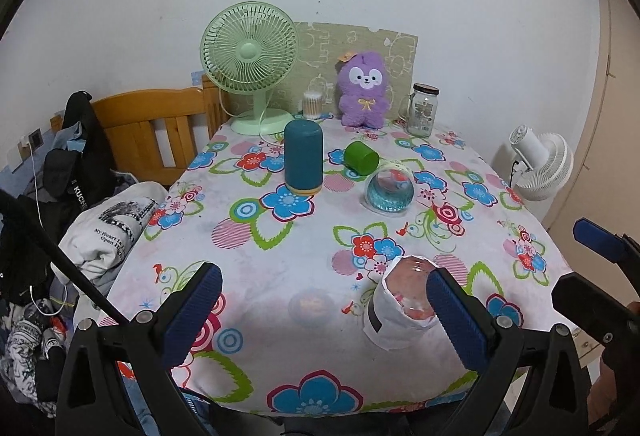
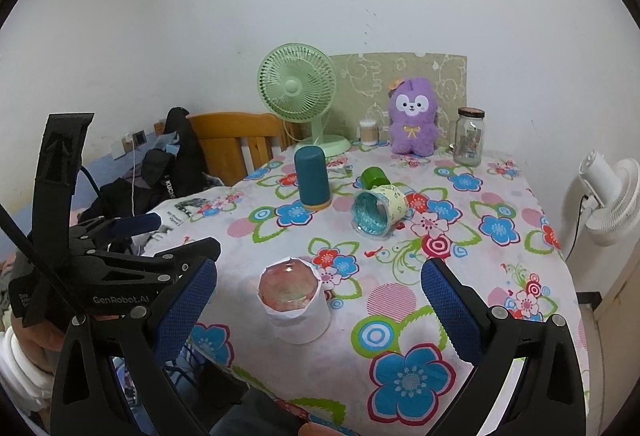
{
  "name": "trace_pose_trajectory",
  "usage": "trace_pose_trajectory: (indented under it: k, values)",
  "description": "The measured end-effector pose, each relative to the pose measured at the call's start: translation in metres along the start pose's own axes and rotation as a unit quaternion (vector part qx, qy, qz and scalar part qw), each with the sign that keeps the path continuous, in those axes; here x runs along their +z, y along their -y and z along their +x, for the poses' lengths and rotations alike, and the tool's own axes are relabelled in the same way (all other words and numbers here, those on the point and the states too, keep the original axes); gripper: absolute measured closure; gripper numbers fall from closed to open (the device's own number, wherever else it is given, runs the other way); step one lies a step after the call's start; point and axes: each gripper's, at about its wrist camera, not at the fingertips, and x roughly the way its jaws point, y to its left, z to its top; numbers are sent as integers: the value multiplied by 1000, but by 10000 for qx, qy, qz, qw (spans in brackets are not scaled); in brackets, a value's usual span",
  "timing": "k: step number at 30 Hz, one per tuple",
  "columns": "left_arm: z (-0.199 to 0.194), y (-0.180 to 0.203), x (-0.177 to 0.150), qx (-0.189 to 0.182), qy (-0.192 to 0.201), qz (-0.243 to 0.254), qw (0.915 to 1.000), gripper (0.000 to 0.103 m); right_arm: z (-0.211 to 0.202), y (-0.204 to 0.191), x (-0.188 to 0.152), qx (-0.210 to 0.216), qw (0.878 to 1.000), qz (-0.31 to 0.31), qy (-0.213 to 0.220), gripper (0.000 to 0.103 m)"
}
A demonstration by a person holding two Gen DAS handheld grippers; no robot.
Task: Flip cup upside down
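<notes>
A clear cup wrapped in white paper (image 1: 394, 310) stands on the floral tablecloth near the front edge; it also shows in the right wrist view (image 2: 294, 302). My left gripper (image 1: 320, 310) is open, its right finger beside the cup. My right gripper (image 2: 318, 310) is open and empty, with the cup between its fingers, nearer the left one. A glass cup with a pale green sleeve (image 2: 378, 209) lies on its side mid-table, also in the left wrist view (image 1: 390, 187). A green cup (image 1: 361, 157) lies on its side behind it. A teal cup (image 1: 303, 161) stands upside down.
At the back stand a green desk fan (image 1: 250, 65), a purple plush toy (image 1: 363, 89), a glass jar (image 1: 423, 109) and a cotton swab tub (image 1: 313, 104). A wooden chair (image 1: 160, 125) and piled clothes (image 1: 108, 232) are left of the table. A white fan (image 1: 540, 163) stands right.
</notes>
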Motion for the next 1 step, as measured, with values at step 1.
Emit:
trace_pose_trajectory:
  k: [1]
  values:
    - [0,0,0,0,0,-8,10000,0,0,0,0,-5,10000,2,-4,0]
